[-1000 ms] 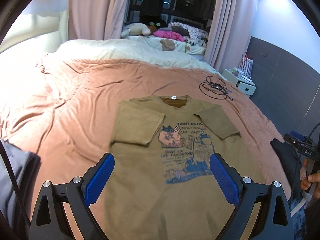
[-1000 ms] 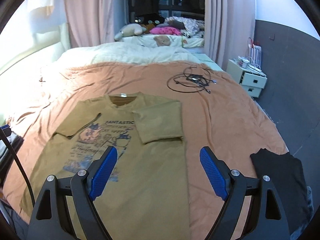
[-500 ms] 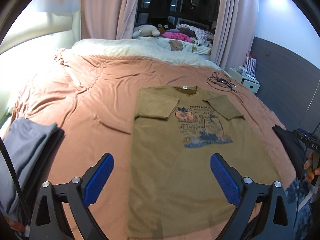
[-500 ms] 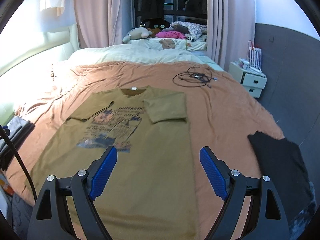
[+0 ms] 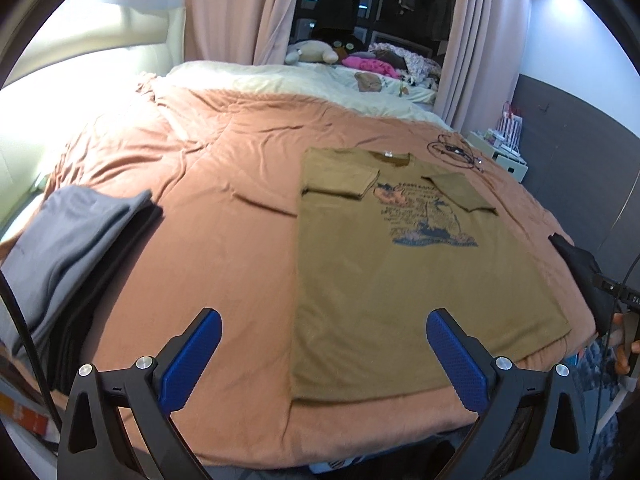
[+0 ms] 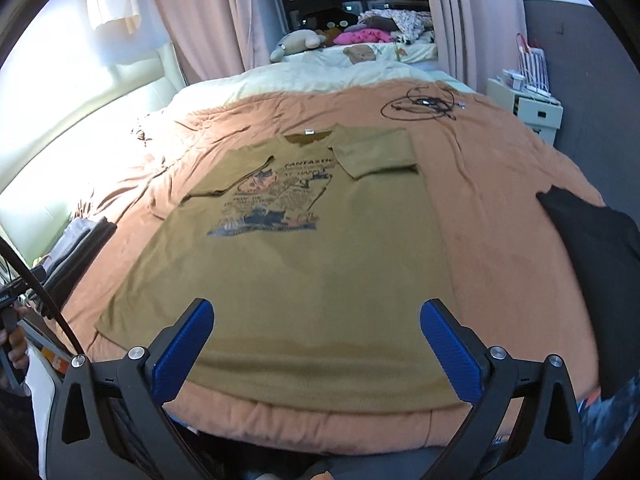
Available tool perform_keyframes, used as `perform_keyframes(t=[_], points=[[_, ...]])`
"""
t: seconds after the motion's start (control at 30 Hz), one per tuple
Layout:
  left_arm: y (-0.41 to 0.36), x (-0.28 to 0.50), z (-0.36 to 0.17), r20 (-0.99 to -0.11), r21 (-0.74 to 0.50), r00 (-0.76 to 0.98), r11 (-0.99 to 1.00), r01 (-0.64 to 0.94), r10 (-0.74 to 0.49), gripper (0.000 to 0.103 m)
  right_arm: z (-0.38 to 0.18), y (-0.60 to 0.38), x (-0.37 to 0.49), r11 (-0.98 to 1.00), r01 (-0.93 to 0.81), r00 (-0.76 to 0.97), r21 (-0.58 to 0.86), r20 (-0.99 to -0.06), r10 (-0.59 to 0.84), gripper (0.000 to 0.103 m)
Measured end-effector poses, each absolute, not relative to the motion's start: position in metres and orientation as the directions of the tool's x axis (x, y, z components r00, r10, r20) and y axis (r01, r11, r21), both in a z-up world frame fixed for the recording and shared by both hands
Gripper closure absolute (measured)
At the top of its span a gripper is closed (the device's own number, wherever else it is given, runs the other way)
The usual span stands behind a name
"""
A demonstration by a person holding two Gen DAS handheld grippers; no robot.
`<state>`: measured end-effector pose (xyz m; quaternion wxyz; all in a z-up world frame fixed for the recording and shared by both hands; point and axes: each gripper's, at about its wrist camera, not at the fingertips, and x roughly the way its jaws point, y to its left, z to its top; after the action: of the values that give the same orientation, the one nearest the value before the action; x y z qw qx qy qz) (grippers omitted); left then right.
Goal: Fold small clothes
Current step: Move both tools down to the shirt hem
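Observation:
An olive T-shirt (image 5: 404,264) (image 6: 320,256) with a blue and pink print lies flat on the orange bedspread (image 5: 224,208) (image 6: 496,208), collar away from me, both sleeves folded inward. My left gripper (image 5: 324,320) hovers wide open over the shirt's near left hem corner, nothing between its blue pads. Above the middle of the near hem, my right gripper (image 6: 316,312) has its jaws still opening, with nothing held between them.
Folded grey clothes (image 5: 68,240) are stacked at the bed's left edge. A black garment (image 6: 596,248) lies at the right edge. A black cable coil (image 6: 420,104) rests beyond the shirt. Pillows and plush toys (image 6: 296,42) sit at the far end, beside a white nightstand (image 6: 528,108).
Both grippers have drawn back toward the foot of the bed and sunk a little, so the whole shirt and its near hem now show. The shirt itself has not moved.

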<state>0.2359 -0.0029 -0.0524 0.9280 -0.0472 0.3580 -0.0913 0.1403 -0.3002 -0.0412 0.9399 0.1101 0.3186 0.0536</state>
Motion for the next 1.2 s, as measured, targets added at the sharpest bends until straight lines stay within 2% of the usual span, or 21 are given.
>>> perform_keyframes(t=[0.23, 0.3, 0.43, 0.53, 0.6, 0.73, 0.8, 0.9, 1.07, 1.2], points=[[0.017, 0.239, -0.083, -0.695, -0.244, 0.672, 0.963, 0.115, -0.256, 0.001, -0.061, -0.322, 0.139, 0.965, 0.033, 0.762, 0.260, -0.631, 0.144, 0.000], [0.020, 0.242, -0.092, -0.706, -0.268, 0.655, 0.958, 0.106, -0.270, 0.006, -0.067, -0.332, 0.139, 0.957, 0.044, 0.758, 0.288, -0.634, 0.156, 0.000], [0.022, 0.248, -0.111, -0.734, -0.303, 0.612, 0.948, 0.095, -0.296, 0.029, -0.082, -0.351, 0.137, 0.933, 0.086, 0.757, 0.349, -0.632, 0.167, 0.000], [0.019, 0.255, -0.128, -0.761, -0.325, 0.567, 0.942, 0.085, -0.314, 0.044, -0.096, -0.364, 0.141, 0.911, 0.110, 0.744, 0.398, -0.641, 0.191, 0.008], [0.020, 0.260, -0.139, -0.775, -0.348, 0.540, 0.935, 0.069, -0.328, 0.049, -0.105, -0.369, 0.144, 0.898, 0.129, 0.731, 0.420, -0.652, 0.200, 0.018], [0.024, 0.269, -0.158, -0.790, -0.405, 0.495, 0.914, 0.023, -0.363, 0.060, -0.119, -0.385, 0.150, 0.867, 0.165, 0.719, 0.471, -0.659, 0.221, 0.024], [0.026, 0.272, -0.167, -0.794, -0.434, 0.471, 0.901, 0.003, -0.384, 0.062, -0.123, -0.392, 0.152, 0.847, 0.174, 0.716, 0.503, -0.655, 0.242, 0.033], [0.028, 0.276, -0.175, -0.799, -0.465, 0.442, 0.885, -0.023, -0.408, 0.066, -0.133, -0.403, 0.157, 0.812, 0.189, 0.710, 0.552, -0.648, 0.275, 0.038], [0.037, 0.276, -0.181, -0.800, -0.500, 0.421, 0.862, -0.076, -0.427, 0.066, -0.151, -0.416, 0.158, 0.759, 0.209, 0.699, 0.617, -0.637, 0.325, 0.039], [0.046, 0.268, -0.183, -0.778, -0.560, 0.416, 0.820, -0.120, -0.471, 0.066, -0.160, -0.430, 0.153, 0.680, 0.209, 0.722, 0.702, -0.580, 0.377, 0.039]])
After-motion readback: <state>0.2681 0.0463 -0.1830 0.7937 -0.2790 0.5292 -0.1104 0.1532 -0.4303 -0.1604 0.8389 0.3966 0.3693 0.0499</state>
